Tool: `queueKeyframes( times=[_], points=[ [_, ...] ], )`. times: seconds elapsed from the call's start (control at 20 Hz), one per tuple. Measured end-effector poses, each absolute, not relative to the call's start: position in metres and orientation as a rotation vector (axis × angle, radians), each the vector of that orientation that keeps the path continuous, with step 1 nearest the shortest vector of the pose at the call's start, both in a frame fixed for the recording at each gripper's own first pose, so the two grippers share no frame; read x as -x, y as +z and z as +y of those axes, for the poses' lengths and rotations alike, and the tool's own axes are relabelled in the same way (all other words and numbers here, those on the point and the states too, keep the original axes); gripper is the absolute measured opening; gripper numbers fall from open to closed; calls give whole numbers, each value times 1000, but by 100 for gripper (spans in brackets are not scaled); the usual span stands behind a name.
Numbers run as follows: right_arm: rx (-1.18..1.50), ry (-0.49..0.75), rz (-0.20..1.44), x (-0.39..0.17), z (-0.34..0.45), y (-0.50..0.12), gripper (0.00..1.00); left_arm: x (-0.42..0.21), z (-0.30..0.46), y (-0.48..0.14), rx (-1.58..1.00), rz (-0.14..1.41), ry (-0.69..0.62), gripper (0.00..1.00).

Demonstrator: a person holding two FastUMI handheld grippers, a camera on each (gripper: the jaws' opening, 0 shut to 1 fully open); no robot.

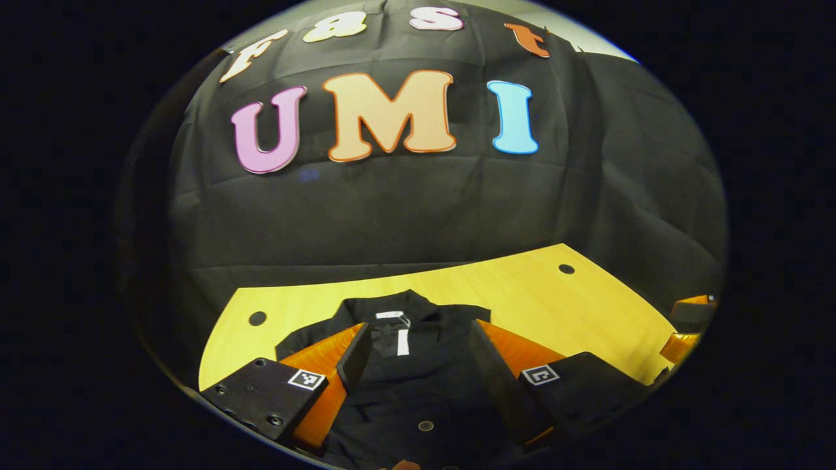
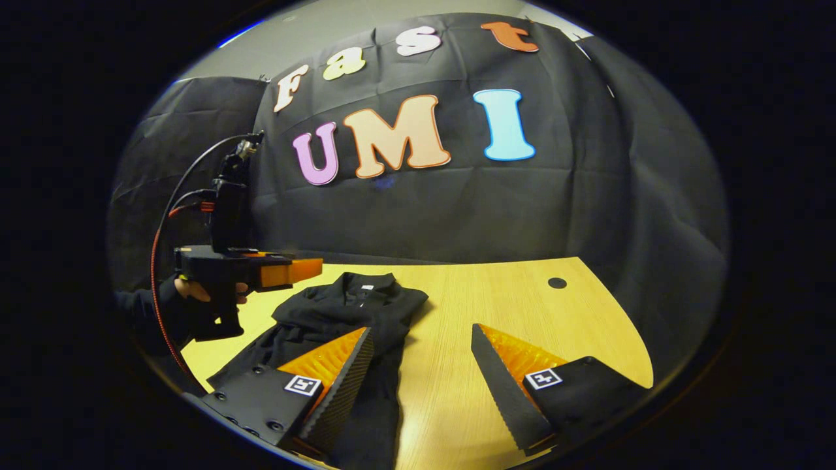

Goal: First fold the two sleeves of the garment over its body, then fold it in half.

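A black garment [image 1: 418, 391] lies flat on the yellow table [image 1: 575, 313], collar and white label [image 1: 402, 341] at the far end, a button showing nearer me. My left gripper [image 1: 418, 343] hovers over its middle, open, with nothing between the fingers. In the right gripper view the garment [image 2: 346, 313] forms a narrow dark strip running away from me. My right gripper [image 2: 421, 333] stands open at the garment's right edge, one finger [image 2: 339, 372] over the cloth and the other over bare table. The left gripper [image 2: 317, 267] floats above the garment's left side, held by a hand [image 2: 196, 290].
The table [image 2: 522, 313] has round holes near its far corners [image 1: 257, 318] [image 2: 557, 282]. Black cloth walls close in behind and on both sides. A cable [image 2: 157, 261] trails from the left gripper. The right gripper's fingers [image 1: 686, 326] show at the table's right edge.
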State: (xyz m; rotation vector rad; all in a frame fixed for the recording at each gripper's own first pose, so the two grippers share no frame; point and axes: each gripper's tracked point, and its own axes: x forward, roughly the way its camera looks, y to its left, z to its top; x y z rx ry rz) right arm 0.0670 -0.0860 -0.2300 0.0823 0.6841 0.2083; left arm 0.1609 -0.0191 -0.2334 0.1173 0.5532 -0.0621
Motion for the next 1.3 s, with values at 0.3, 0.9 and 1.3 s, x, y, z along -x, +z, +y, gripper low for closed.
queueKeyframes(
  times=[0.3, 0.9, 1.3],
  points=[
    [-60, 223, 685, -62, -45, -225, 97, -96, 31, -205, -136, 523, -9, 94],
    [45, 230, 884, 23, -20, -280, 97, 55, 128, -263, -152, 695, 128, 93],
    [68, 230, 1125, 97, -25, -330, 97, 129, 151, -321, -122, 874, 164, 94]
  ],
)
